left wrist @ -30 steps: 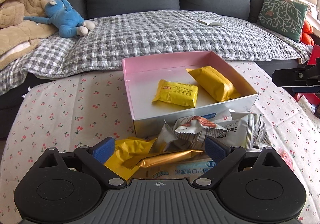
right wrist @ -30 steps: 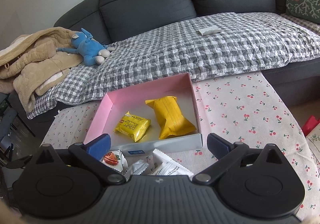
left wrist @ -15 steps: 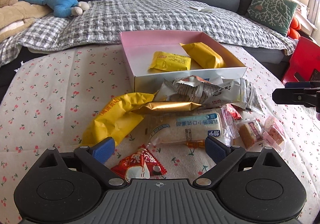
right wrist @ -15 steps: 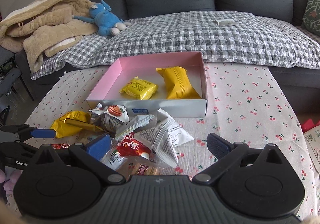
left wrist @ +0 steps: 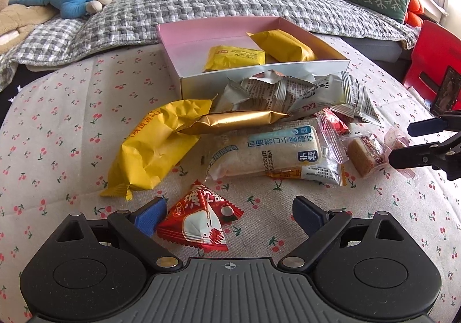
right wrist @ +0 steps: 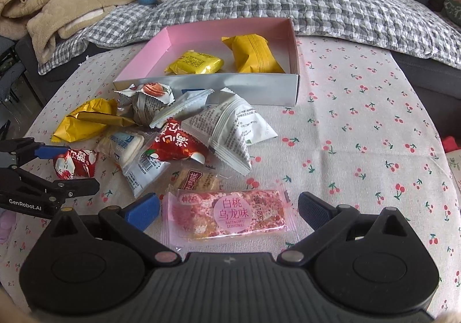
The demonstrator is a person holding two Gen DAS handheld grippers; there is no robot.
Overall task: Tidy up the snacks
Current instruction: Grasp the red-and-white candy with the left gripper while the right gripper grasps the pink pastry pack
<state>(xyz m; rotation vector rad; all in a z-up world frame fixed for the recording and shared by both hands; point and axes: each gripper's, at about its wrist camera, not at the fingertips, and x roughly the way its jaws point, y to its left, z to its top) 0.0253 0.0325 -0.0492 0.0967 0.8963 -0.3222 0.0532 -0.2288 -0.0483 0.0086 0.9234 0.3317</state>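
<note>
Evidently, in the left wrist view, the left gripper (left wrist: 227, 214) hangs low with its jaws spread wide and nothing clamped, straddling a red triangular packet (left wrist: 200, 220) that lies apart from the heap, well in front of the pink box (left wrist: 219, 31); that straddle looks like a lineup for a pick. Between packet and box, a yellow pouch (left wrist: 155, 147), a gold bar (left wrist: 239, 119) and a white bread pack (left wrist: 270, 151) overlap, and two yellow packs already sit inside the box. In the right wrist view, the right gripper (right wrist: 229, 209) likewise stands fully open and empty around a pink peach-oolong bar (right wrist: 230, 214), the snack farthest in front of the pink box (right wrist: 227, 30). Its clear wrapper is flat, glossy and crinkled at the edges, the filling speckled pink, so I judge it will slide easily.
</note>
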